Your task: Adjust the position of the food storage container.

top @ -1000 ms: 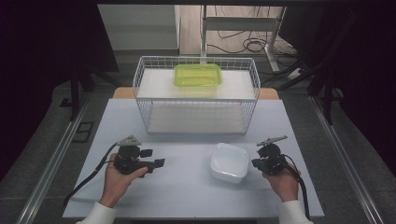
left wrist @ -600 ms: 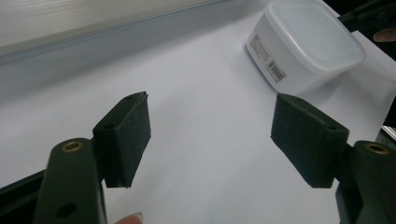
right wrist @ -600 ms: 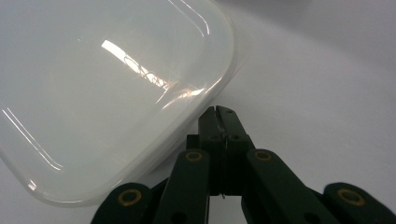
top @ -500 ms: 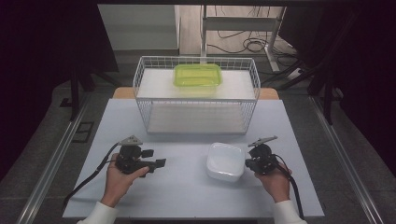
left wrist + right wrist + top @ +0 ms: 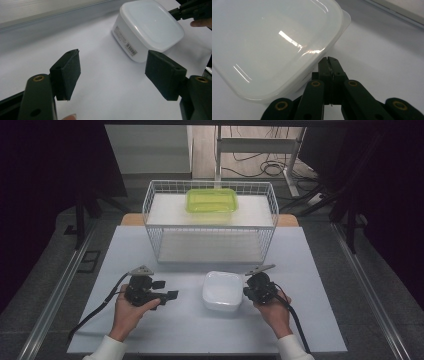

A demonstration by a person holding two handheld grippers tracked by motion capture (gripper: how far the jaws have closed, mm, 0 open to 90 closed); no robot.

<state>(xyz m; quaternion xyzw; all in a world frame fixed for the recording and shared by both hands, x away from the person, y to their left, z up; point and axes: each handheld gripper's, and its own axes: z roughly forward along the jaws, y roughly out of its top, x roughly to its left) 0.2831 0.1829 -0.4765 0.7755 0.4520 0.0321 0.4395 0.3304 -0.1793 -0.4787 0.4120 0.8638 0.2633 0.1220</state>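
A white, square container with a lid (image 5: 222, 290) lies on the white table (image 5: 100, 265) between my two grippers. My right gripper (image 5: 247, 293) is shut, and its closed tips (image 5: 328, 60) press against the container's (image 5: 274, 42) right side just under the lid's rim. My left gripper (image 5: 166, 289) stands open a short way to the left of the container and points at it. In the left gripper view its jaws (image 5: 116, 72) are wide apart with nothing between them; the container (image 5: 150, 27) and the right gripper (image 5: 176, 11) lie beyond.
A white wire basket (image 5: 210, 226) stands at the back of the table, with a green lidded container (image 5: 211, 200) at its far side. Cables trail from both grippers toward the table's front edge.
My right gripper has moved left against the white container, and the container has slid left with it. The left gripper has barely moved.
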